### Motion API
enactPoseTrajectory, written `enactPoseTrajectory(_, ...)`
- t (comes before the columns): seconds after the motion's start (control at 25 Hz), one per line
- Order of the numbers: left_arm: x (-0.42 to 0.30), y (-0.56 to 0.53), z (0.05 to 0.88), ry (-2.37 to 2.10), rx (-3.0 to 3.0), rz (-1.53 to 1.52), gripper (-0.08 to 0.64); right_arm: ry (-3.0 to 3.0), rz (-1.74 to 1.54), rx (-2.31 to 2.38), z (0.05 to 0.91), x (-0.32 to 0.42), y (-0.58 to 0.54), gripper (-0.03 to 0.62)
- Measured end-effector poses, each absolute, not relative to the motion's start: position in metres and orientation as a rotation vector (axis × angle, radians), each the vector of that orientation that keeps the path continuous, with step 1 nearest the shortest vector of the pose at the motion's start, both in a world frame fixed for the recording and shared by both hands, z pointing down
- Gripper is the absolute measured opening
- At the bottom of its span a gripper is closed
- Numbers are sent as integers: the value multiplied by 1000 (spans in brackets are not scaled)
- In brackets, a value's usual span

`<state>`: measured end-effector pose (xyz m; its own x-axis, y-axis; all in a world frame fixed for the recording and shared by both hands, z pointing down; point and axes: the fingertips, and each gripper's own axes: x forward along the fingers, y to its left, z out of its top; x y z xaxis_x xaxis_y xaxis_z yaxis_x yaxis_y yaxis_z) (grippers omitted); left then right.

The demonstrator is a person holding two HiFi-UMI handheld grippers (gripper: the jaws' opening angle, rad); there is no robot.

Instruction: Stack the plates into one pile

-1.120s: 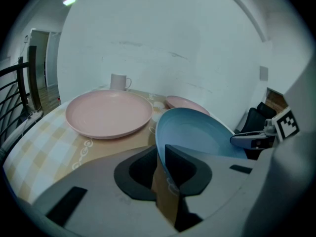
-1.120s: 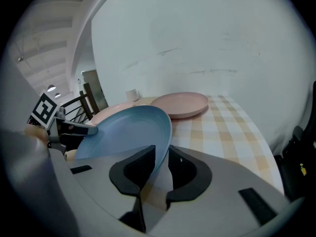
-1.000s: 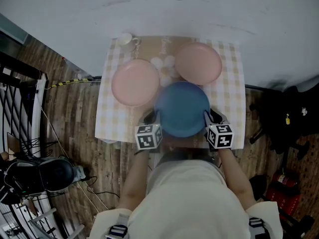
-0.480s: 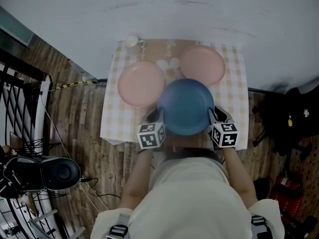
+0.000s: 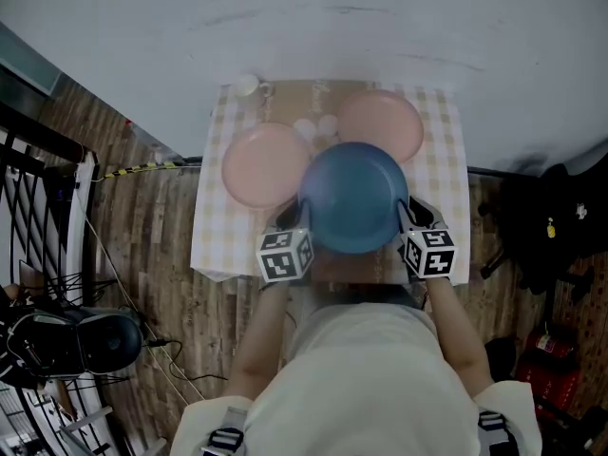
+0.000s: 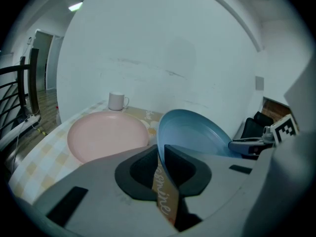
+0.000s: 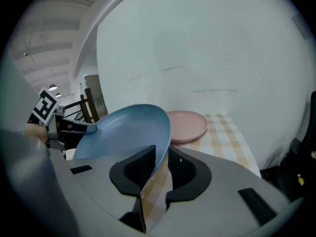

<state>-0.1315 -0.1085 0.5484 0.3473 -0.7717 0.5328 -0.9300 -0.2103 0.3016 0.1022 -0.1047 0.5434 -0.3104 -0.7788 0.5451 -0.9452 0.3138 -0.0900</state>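
1. Two claws are mine, one in each hand, and both are clamped on the same blue plate (image 5: 353, 198).
2. My left claw (image 5: 296, 218) bites the plate's left rim. The rim is squeezed tight between its two jaws.
3. My right claw (image 5: 410, 215) bites the right rim in the same way, with its jaws pressed on the plate.
4. Seen from my head, the blue plate sits right between the two claws, over the near part of the checked cloth (image 5: 214, 240).
5. The blue plate is up off the cloth. From my right claw I can see checks below the rim.
6. Two more plates lie flat on the cloth farther back: the left pink plate (image 5: 261, 164) and the right pink plate (image 5: 380, 122).
7. From above, the blue plate's far edge covers a bit of both pink plates.
8. One white cup (image 5: 249, 85) stands at the far left corner, just behind the left pink plate.
9. Some small white things (image 5: 315, 126) lie between the pink plates. They are too small for me to tell what they are.
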Motion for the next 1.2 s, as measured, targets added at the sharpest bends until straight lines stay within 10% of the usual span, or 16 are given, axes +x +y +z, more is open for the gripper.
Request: enactPoseTrajectory(1.2,-77,-219,537,-1471,2048,349,35,-2179,513,1567,523,157,-210,67)
